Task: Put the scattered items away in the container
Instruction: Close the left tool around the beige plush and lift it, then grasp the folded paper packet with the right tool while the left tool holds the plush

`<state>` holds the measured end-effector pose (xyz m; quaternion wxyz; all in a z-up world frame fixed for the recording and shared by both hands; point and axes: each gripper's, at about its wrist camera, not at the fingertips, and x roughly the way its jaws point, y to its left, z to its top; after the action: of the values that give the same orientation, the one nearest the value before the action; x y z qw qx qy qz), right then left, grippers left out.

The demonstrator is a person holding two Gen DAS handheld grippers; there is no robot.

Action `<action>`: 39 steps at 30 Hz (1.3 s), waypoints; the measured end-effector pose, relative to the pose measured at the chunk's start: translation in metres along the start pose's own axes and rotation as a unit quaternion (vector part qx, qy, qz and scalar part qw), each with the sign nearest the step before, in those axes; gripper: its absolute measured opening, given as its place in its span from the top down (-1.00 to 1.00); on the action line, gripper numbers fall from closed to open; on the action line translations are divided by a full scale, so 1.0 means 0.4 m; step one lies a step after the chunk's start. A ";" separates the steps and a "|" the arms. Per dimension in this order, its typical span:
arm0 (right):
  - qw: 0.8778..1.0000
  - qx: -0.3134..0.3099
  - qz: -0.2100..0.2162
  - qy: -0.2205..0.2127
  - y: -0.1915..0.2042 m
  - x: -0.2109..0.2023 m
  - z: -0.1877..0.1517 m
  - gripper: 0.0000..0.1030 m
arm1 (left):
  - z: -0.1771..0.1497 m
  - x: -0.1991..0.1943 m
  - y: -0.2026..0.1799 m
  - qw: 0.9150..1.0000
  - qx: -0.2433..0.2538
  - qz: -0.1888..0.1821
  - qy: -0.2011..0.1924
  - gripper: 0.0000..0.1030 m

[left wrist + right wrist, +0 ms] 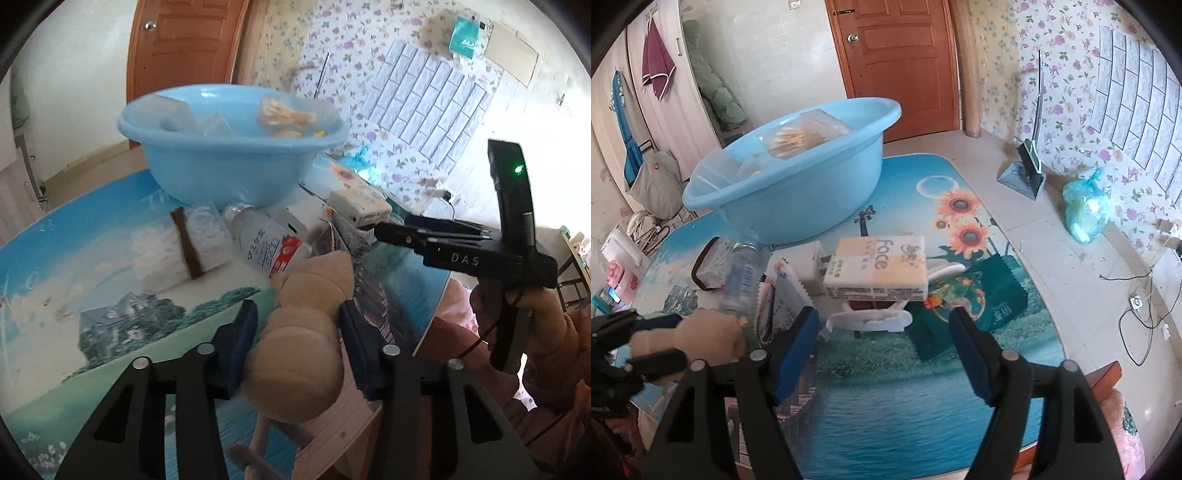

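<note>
A beige plush toy (303, 354) sits between the blue pads of my left gripper (299, 332), which is shut on it; its legs dangle near the table's front edge. The right wrist view shows the same plush toy (713, 332) in the left gripper (672, 339). My right gripper (886, 347) is open and empty, a little short of a tissue pack (879, 269). A light blue basin (229, 166) (798, 206) at the back holds bagged sticks and clear bags. In front of it lie a water bottle (262, 240), a white fluffy bundle (173, 247) and a silver packet (783, 295).
A green packet (982, 295) and a white plastic piece (871, 317) lie by the tissue pack. The table's edge (428, 325) runs close on the right, near a person's hand (535, 306). On the floor stand a dustpan (1021, 173) and a blue bag (1086, 206).
</note>
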<state>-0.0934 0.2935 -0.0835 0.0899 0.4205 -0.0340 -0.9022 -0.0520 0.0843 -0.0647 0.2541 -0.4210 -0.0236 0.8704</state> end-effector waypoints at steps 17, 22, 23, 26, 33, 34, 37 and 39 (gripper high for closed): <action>1.000 -0.021 0.003 0.008 0.059 0.032 0.007 -0.54 | -0.047 -0.070 0.094 0.998 -0.042 0.031 -0.021 0.20; 0.999 -0.036 0.027 0.008 0.079 0.023 -0.002 -0.02 | -0.051 -0.064 0.097 0.998 -0.045 0.030 -0.021 0.19; 0.999 -0.037 0.031 0.009 0.080 0.023 -0.001 0.11 | -0.051 -0.064 0.095 0.998 -0.044 0.031 -0.021 0.19; 0.998 -0.045 0.040 0.010 0.090 0.013 -0.004 0.43 | -0.055 -0.064 0.093 0.998 -0.045 0.032 -0.020 0.18; 0.996 -0.060 0.060 0.009 0.116 -0.010 -0.016 0.67 | -0.066 -0.049 0.082 0.998 -0.050 0.039 -0.017 0.16; 0.996 -0.064 0.062 0.007 0.121 -0.017 -0.019 0.68 | -0.067 -0.047 0.080 0.998 -0.049 0.040 -0.016 0.15; 0.995 -0.068 0.074 0.007 0.130 -0.028 -0.029 0.76 | -0.071 -0.038 0.073 0.998 -0.046 0.042 -0.010 0.01; 0.994 -0.071 0.082 0.009 0.137 -0.033 -0.037 0.76 | -0.074 -0.026 0.069 0.998 -0.043 0.048 -0.002 -0.10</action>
<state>-0.0664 0.2427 -0.0756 0.1935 0.4173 -0.0037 -0.8879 -0.0362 0.0503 -0.0835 0.1937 -0.4301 -0.0412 0.8808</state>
